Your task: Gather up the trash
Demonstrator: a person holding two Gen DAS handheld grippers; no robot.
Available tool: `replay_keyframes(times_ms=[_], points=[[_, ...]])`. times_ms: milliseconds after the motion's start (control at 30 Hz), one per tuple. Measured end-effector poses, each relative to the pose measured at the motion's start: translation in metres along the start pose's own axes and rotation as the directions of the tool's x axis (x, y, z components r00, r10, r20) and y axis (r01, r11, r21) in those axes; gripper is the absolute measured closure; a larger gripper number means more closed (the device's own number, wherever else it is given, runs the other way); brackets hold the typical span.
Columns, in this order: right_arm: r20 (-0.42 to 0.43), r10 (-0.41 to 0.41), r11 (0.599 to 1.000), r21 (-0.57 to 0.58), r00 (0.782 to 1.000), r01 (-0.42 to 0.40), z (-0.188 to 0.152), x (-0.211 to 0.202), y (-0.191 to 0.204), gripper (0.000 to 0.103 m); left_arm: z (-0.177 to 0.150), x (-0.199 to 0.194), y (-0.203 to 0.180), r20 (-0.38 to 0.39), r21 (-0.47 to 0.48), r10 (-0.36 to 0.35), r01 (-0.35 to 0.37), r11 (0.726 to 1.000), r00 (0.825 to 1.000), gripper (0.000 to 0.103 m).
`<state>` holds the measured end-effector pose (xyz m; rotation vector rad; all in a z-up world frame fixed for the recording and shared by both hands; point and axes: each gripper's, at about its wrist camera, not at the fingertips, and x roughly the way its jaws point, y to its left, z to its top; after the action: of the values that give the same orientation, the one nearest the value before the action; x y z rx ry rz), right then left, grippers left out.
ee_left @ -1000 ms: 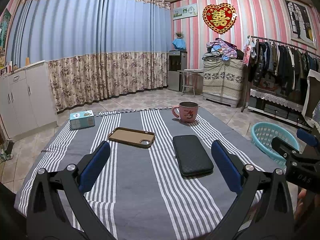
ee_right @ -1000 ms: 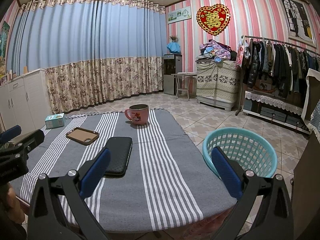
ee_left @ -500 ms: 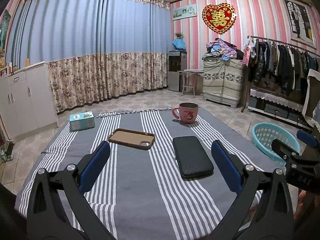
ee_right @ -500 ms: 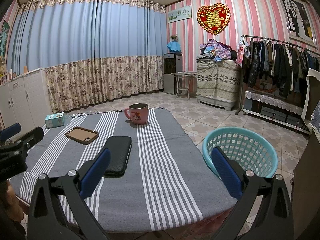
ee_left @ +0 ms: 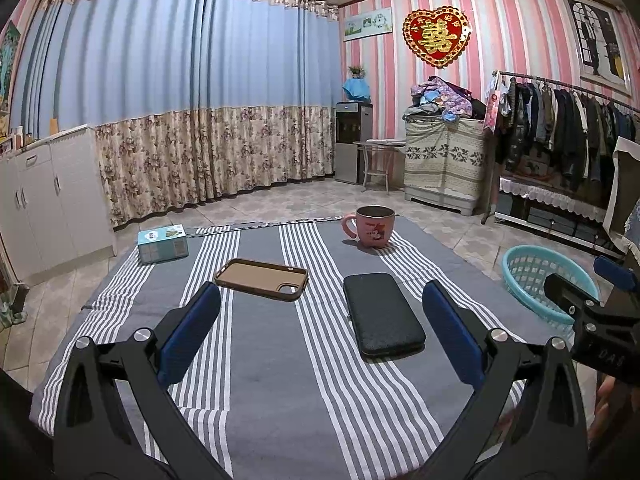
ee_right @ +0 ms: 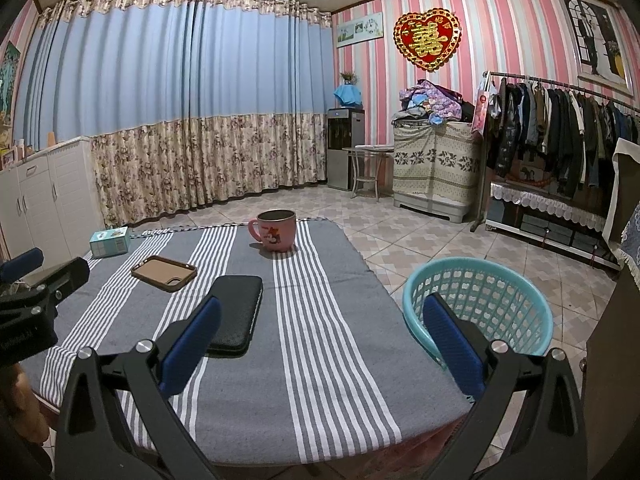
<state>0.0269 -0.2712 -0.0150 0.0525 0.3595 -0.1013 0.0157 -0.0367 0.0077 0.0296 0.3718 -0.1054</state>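
The teal basket point(ee_right: 478, 312) stands on the tiled floor, just beside the tabletop's point(ee_left: 280, 380) right edge. On the striped cloth lie a black case point(ee_left: 382, 314), a brown phone case point(ee_left: 262, 279), a pink mug point(ee_left: 372, 226) and a small teal box point(ee_left: 162, 243), all apart. My left claw point(ee_left: 320, 332) and right claw point(ee_right: 322, 338) both gape wide, holding nothing.

Even indoor light, sharp, fisheye-bent dark corners.
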Motion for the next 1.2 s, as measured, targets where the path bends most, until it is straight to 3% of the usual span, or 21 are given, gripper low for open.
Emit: replay_keyframes(times_ms=[1200], points=[[0.003, -0.005, 1.0, 0.003, 1.0, 0.005, -0.003, 0.003, -0.01, 0.004, -0.002, 0.007, -0.001, -0.015, 0.009, -0.011, 0.012, 1.0, 1.0, 0.005]])
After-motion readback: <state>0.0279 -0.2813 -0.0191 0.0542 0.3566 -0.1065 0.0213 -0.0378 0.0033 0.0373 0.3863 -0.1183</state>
